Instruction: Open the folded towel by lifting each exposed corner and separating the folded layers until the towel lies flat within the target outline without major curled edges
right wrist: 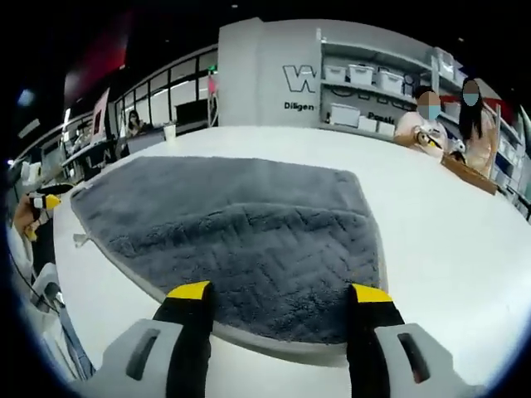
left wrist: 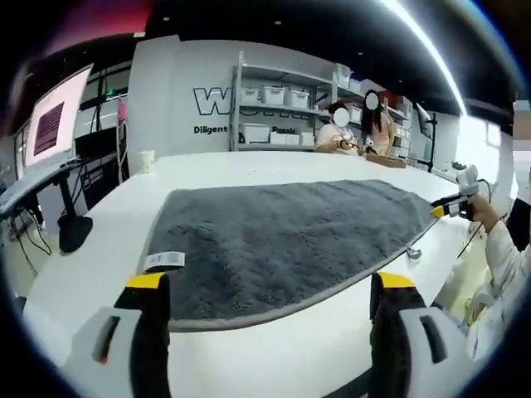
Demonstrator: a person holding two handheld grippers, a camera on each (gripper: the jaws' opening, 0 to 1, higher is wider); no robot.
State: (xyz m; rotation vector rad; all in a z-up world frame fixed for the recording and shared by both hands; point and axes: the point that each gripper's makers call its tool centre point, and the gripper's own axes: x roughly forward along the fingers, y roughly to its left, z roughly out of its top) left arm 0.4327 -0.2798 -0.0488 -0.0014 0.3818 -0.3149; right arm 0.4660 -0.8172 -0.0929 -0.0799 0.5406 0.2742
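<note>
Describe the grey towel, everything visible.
The grey towel is plush, with a zigzag pile pattern and a lighter bound hem. It lies spread flat on the white table. A white label sits at one corner and a small loop at an edge. Both grippers' jaws stand open at its near hem; contact is unclear.

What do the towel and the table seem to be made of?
Towel: looks like soft grey pile fabric, probably microfibre or terry; fuzzy embossed zigzag texture, smooth stitched edge band, white tag. Table: hard, smooth white top, likely laminate; slightly glossy, with no visible grain.
</note>
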